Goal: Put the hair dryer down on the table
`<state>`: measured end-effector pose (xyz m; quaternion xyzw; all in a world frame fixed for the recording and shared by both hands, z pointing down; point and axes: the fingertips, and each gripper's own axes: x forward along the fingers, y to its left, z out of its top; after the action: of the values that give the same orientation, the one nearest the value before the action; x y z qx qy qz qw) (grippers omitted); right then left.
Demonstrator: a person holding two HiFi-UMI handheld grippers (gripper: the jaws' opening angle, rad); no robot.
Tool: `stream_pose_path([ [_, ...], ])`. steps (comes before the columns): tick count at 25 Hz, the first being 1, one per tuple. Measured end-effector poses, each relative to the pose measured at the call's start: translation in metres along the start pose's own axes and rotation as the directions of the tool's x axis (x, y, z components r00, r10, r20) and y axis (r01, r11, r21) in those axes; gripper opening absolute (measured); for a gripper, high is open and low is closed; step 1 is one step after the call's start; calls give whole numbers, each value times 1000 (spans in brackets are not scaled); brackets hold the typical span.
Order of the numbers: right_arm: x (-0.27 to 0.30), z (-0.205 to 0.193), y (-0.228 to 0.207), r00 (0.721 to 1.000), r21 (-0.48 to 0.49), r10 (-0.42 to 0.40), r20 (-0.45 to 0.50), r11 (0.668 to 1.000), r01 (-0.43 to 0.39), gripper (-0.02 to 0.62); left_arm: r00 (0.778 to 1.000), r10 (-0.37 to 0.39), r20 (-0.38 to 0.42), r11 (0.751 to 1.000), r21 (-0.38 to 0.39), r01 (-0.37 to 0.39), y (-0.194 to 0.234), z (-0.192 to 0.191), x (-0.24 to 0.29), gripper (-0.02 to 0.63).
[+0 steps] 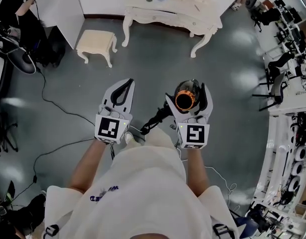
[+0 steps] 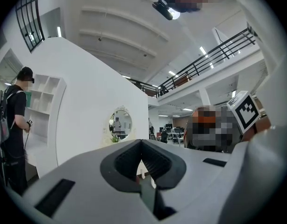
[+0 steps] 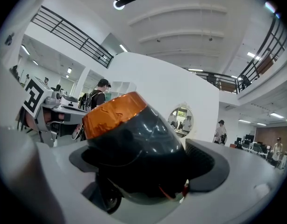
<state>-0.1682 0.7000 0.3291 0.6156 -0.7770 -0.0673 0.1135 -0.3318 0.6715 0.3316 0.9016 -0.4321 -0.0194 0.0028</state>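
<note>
Right gripper [image 1: 189, 89] clamps the glossy dark hair dryer with an orange nozzle ring [image 1: 185, 100], held over the floor. Left gripper [image 1: 127, 83] is closed, empty. The white carved table [image 1: 158, 18] lies at 12 o'clock. Best carried forward, lowered level, released once resting.

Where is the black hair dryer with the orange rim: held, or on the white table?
Held. The right gripper is shut on the black, orange-rimmed hair dryer above the grey floor; the white table stands ahead.
</note>
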Motion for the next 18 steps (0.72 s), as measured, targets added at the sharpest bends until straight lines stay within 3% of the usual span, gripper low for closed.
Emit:
stream_pose_path([
  [9,41,-24,-7,999,43,35,-19,999,-34,555,998,24,-56,1000,17,-23,22,-25,35,9],
  [18,143,-57,-90,999,71,38,-32,997,-36,555,997,23,-67,1000,14,-22,45,-40,177,9],
])
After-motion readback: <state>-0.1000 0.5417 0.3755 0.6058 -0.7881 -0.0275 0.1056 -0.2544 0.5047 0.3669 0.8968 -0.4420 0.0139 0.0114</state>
